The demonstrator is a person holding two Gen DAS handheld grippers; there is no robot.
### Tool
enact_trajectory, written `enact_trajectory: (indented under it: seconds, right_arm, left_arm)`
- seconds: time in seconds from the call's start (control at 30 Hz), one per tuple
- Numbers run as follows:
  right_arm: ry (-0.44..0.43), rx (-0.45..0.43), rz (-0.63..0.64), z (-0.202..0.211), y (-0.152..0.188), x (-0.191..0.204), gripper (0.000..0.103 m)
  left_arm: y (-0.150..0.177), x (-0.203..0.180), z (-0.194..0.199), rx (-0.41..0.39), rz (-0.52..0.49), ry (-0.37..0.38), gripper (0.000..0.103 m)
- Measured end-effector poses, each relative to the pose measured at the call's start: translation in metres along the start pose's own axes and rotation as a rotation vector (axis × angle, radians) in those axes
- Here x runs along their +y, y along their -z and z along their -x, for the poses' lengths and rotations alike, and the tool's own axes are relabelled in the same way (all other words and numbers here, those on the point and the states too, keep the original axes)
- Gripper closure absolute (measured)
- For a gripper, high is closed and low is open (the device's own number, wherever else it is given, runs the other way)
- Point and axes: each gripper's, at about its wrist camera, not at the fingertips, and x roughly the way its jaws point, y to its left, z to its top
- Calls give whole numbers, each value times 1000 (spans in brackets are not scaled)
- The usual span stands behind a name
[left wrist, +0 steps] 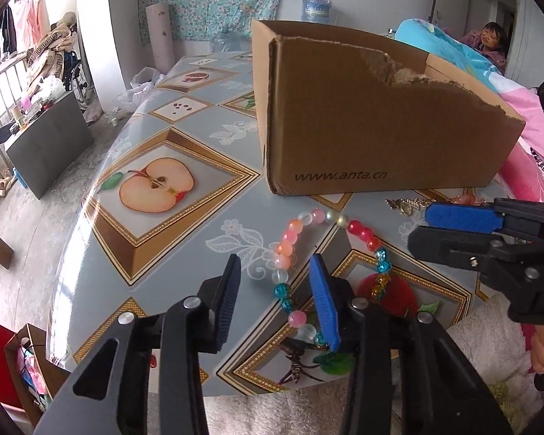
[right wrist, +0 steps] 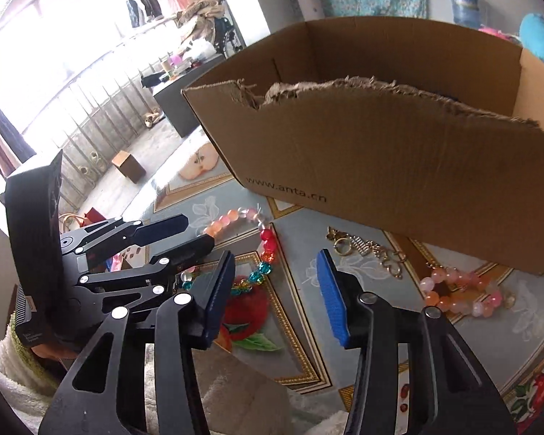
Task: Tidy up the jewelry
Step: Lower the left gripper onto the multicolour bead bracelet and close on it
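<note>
Left gripper (left wrist: 275, 297) straddles bead necklace (left wrist: 288, 250); cardboard box (left wrist: 362, 127) behind.

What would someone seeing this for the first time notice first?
Probably the big torn-edged cardboard box standing on the fruit-patterned tabletop, with its front wall ripped low. In front of it lies a colourful beaded bracelet, with the left gripper poised over its near side, jaws apart. To the right, near the box's base, sit a small pile of gold-coloured metal trinkets and a pink and orange bead bracelet.
</note>
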Motion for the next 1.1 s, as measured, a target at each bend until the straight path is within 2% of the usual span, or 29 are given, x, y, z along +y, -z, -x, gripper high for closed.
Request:
enact_trajectory:
  seconds: [0.17, 0.3, 0.47, 0.5, 0.57, 0.63, 0.8, 1.1]
  right_arm:
    - [-6, 33, 32, -14, -4, 11, 73]
    - [-2, 51, 53, -20, -9, 16, 80]
    - [2, 65, 53, -25, -11, 15, 94]
    - [-1, 65, 48, -24, -11, 14, 95]
    - [-9, 66, 32, -20, -9, 10, 95]
    - [-5, 71, 19, -12, -7, 1, 95]
    - [16, 80, -18, 10, 4, -16, 95]
    - [0, 66, -40, 21, 12, -27, 95]
  left_arm:
    - [-2, -2, -7, 16, -4, 0, 75]
    - [-6, -7, -10, 39, -35, -49, 76]
    - [-10, -6, -12, 51, -14, -47, 76]
    - [-11, -5, -13, 51, -9, -47, 76]
    - [-11, -6, -13, 50, -6, -52, 87]
    - [-11, -9, -12, 57, -6, -41, 93]
    - [-7, -13, -5, 98, 24, 70, 93]
    - [-7, -24, -6, 118, -19, 57, 93]
